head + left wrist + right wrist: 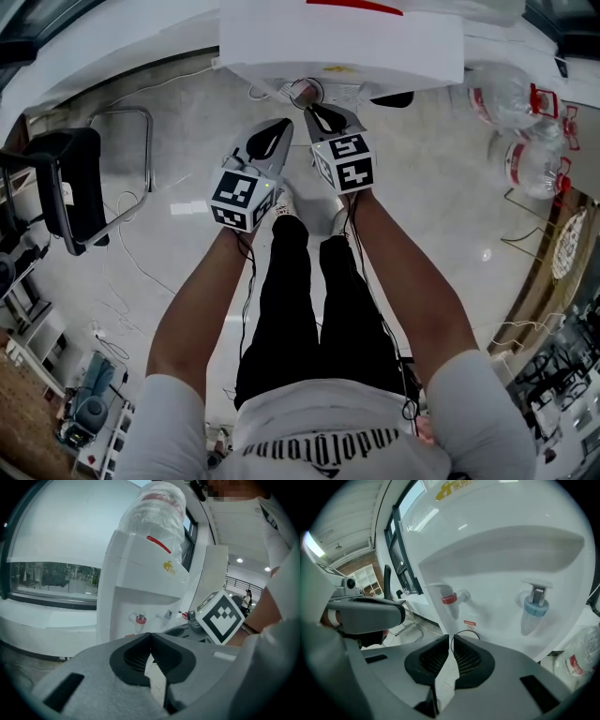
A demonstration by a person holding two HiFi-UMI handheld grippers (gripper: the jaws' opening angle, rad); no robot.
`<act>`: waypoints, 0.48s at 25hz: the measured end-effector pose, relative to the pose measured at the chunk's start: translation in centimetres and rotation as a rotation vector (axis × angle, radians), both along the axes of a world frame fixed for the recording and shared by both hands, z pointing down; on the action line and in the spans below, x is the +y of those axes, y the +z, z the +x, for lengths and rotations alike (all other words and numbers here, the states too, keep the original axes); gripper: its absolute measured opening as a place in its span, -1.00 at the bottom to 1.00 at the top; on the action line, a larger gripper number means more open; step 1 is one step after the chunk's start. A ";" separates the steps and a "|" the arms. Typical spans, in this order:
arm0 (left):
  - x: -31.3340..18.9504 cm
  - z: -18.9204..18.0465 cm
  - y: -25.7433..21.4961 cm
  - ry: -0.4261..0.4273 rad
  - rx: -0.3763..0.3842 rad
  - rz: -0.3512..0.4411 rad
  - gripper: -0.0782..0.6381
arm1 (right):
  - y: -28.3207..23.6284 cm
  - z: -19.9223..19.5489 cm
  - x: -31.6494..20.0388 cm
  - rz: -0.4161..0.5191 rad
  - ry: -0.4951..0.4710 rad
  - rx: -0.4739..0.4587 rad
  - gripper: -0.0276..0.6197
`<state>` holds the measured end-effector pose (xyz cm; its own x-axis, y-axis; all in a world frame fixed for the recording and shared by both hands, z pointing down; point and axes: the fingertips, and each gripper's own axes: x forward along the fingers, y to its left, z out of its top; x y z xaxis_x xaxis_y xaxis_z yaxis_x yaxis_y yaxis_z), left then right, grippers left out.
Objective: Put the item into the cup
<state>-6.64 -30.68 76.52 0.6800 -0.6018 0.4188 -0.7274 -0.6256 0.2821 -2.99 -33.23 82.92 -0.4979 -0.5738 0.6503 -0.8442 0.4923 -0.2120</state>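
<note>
I stand facing a white water dispenser [342,37] [501,564]. A small round cup [305,90] sits under its taps; in the right gripper view it shows only as a thin dark rim [465,633]. My right gripper [310,111] [451,637] points down at it. Its jaws are drawn to a narrow slit, and the rim runs into that slit at the tips. My left gripper [281,126] [151,634] hangs just left of it, shut with nothing between its jaws. No loose item shows in any view.
The dispenser has a red tap [450,599] and a blue tap [534,609], with a wrapped bottle [159,508] on top. Spare water bottles [511,94] lie on the floor at the right. A black chair [66,178] and cables are on the left.
</note>
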 end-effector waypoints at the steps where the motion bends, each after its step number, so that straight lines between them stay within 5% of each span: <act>1: 0.1 0.1 -0.1 0.000 0.000 0.000 -0.74 | -0.3 0.0 0.1 0.002 -0.004 -0.002 -0.81; 12: 0.2 0.5 -3.8 -0.021 0.023 0.018 -0.74 | -5.4 0.5 0.8 0.042 -0.023 -0.026 -0.87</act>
<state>-6.09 -30.46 72.67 0.6763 -0.6235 0.3922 -0.7340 -0.6152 0.2876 -2.51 -32.45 77.56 -0.5278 -0.5882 0.6127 -0.8269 0.5205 -0.2127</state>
